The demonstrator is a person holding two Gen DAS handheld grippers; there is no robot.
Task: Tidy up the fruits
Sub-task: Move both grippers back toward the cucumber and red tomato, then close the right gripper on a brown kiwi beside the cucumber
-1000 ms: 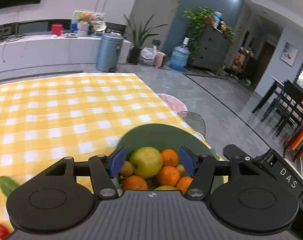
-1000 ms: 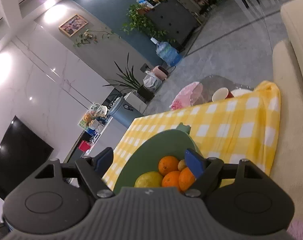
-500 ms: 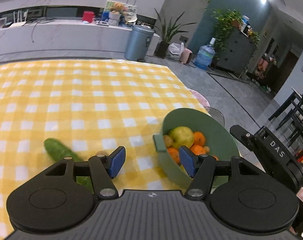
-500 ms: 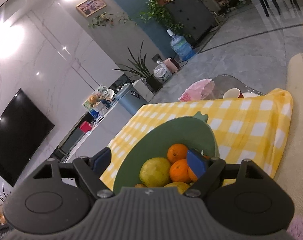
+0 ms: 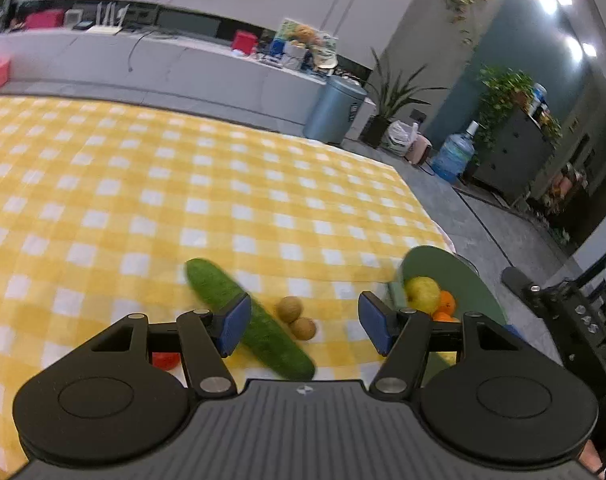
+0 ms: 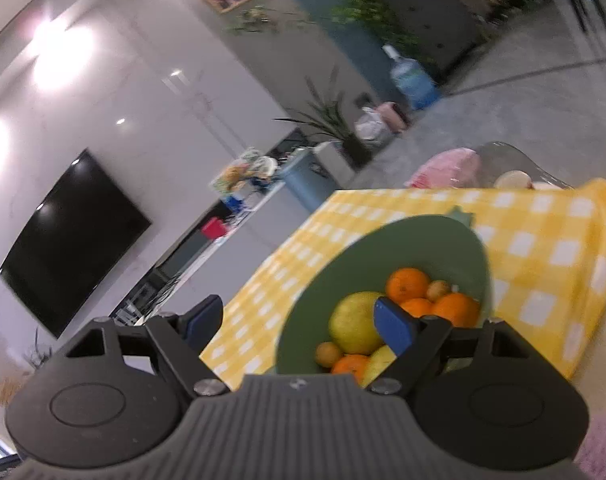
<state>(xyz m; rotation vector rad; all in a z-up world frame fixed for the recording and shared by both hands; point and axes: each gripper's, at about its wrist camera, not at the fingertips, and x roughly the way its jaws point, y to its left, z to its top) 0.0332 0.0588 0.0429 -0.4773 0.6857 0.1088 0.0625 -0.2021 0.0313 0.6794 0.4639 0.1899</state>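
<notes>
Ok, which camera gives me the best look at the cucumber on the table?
The left wrist view. The cucumber lies on the yellow checked cloth just ahead of the open left gripper, nearly whole, one pad covering part of it. The right wrist view shows none of it, only the green bowl of fruit.

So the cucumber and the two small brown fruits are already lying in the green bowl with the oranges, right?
Not quite. The left wrist view shows the cucumber and two small brown fruits lying on the yellow checked cloth, beside the green bowl; only the oranges are inside.

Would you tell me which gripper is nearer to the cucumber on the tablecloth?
Left. The left gripper hovers open just above the cucumber; the right gripper is over the green bowl, beyond it.
</notes>
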